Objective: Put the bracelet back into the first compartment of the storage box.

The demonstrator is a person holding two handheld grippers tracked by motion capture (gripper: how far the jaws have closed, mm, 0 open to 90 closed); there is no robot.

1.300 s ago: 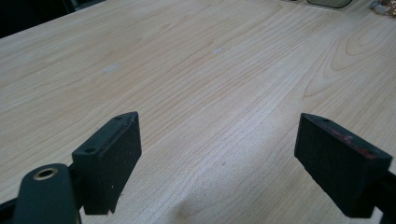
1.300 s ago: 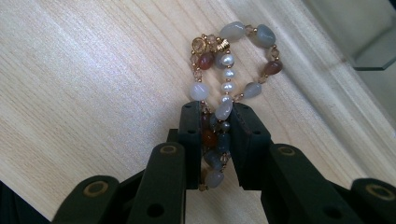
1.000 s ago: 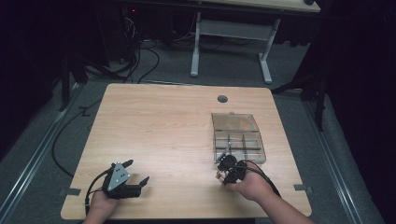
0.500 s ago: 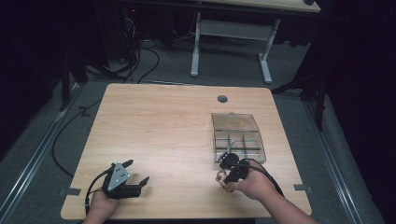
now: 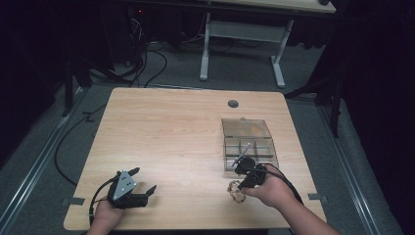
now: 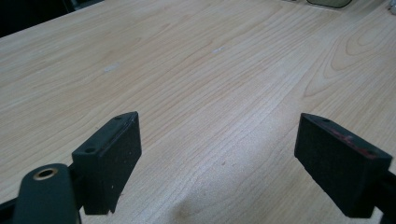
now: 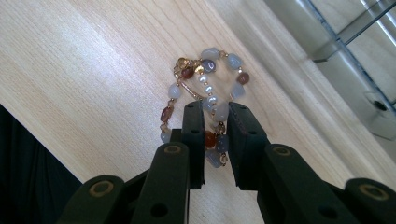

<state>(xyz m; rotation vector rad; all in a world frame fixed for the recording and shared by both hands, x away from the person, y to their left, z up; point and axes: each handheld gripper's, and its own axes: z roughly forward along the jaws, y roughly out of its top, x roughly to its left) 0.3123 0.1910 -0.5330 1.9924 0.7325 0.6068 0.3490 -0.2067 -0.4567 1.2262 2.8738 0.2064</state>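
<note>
A bracelet [image 7: 205, 88] of pale blue, white and reddish beads on gold links is pinched between the pads of my right gripper [image 7: 215, 114]. Its loop fans out past the fingertips, close over the wooden table [image 7: 93, 70]. In the high view the bracelet [image 5: 237, 190] is near the table's front right, just in front of the right gripper [image 5: 242, 184] and the hand behind it. My left gripper [image 5: 144, 179] rests at the front left with its jaws wide apart. In its own view the left gripper [image 6: 217, 149] has bare wood between the pads.
A clear plastic compartment box [image 5: 247, 142] with its lid swung back stands just beyond the right gripper, and its edge [image 7: 345, 51] shows in the right gripper view. A round cable hole [image 5: 233, 103] is at the table's far edge. Another table's legs [image 5: 205, 49] stand behind.
The right hand has drifted slightly toward the table's near edge with the bracelet. The left hand and its gripper have stayed where they were.
</note>
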